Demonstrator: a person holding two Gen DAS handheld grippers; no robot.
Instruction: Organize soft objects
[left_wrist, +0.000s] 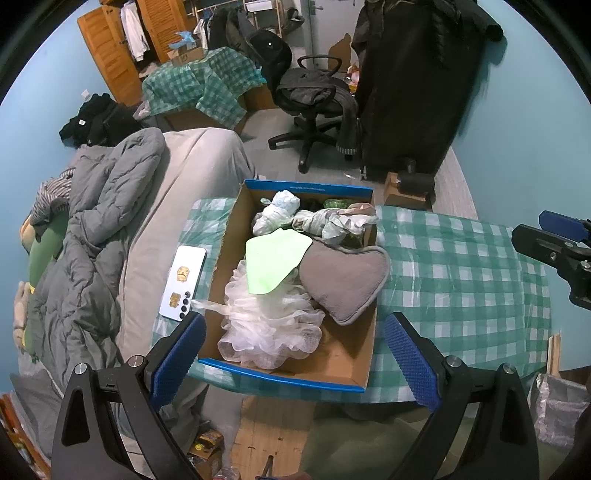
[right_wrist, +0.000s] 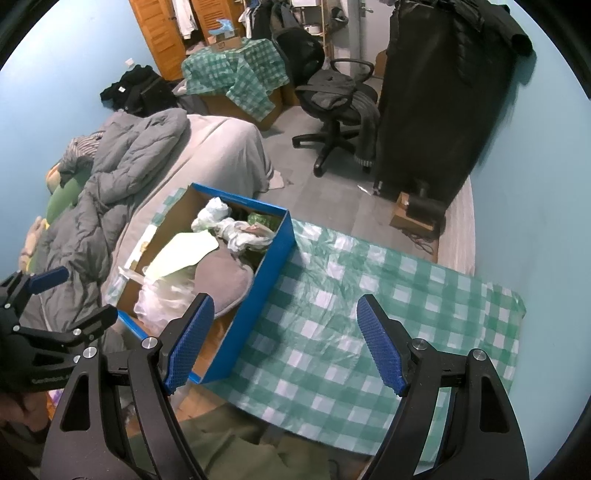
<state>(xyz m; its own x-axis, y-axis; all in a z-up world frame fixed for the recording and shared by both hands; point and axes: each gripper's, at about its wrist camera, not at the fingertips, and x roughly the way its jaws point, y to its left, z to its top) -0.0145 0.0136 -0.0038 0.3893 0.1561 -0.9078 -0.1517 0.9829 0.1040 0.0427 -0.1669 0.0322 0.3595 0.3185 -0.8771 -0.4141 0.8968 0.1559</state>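
Observation:
A blue-sided cardboard box (left_wrist: 347, 354) stands on a green checked tablecloth (left_wrist: 461, 280). In it lie a white mesh bath pouf (left_wrist: 266, 325), a pale green cloth (left_wrist: 277, 264), a grey heart-shaped cushion (left_wrist: 343, 277) and crumpled white bags (left_wrist: 280, 212). My left gripper (left_wrist: 295, 354) is open and empty, just before the box's near edge. My right gripper (right_wrist: 288, 339) is open and empty above the cloth, right of the box (right_wrist: 266, 266). It also shows at the right edge of the left wrist view (left_wrist: 561, 243).
A white phone (left_wrist: 183, 282) lies on the cloth left of the box. A bed with a grey duvet (left_wrist: 96, 236) is on the left. An office chair (left_wrist: 314, 99), a black garment rack (left_wrist: 417, 81) and a small cardboard box (left_wrist: 402, 190) stand beyond.

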